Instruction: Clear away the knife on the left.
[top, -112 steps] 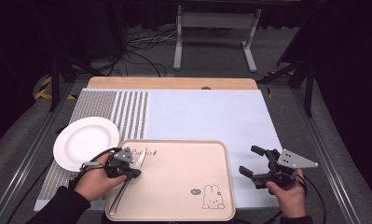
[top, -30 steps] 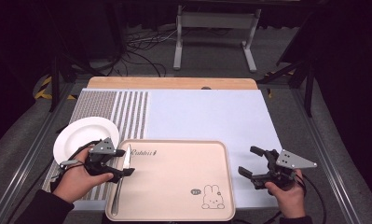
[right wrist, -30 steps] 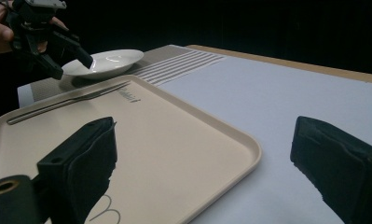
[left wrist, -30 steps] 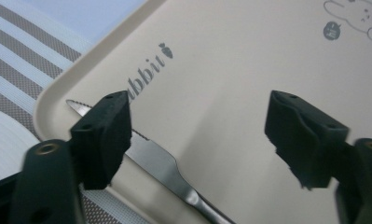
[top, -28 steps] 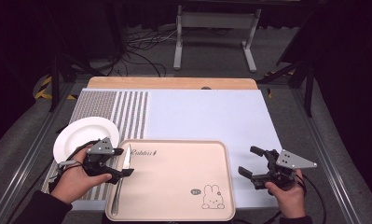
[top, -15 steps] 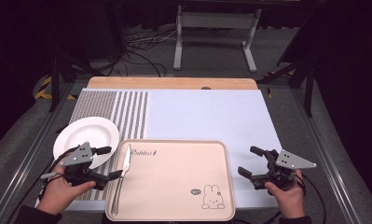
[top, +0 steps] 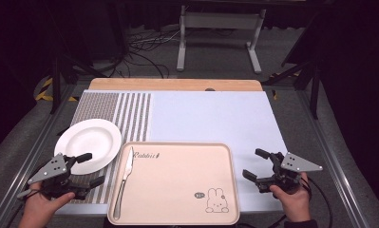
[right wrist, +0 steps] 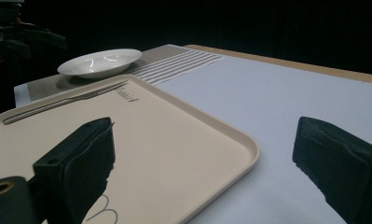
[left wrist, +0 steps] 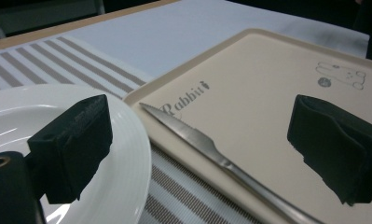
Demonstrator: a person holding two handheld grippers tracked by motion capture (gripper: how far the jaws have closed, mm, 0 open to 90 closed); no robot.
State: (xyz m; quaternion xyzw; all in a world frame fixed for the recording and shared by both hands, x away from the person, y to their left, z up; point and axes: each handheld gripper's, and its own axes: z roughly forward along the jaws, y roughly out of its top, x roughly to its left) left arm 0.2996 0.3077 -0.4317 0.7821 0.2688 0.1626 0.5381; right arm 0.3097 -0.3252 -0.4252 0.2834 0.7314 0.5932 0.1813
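Over on the left, the left tool [top: 82, 170] is hovering wide open and holding nothing, straddling the near edge of the white plate [top: 88, 143], which is sitting bare on the striped placemat [top: 113, 110]. Just to its right, the table knife [top: 123, 178] is lying along the left edge of the beige rabbit tray [top: 187, 180], long axis running near to far, blade tip pointing away, nothing else in the tray, and the left hand looks much the nearer. At the far right, the right tool [top: 258, 166] is waiting, spread wide and empty, beside the tray over the pale blue mat [top: 211, 114] on the bench.
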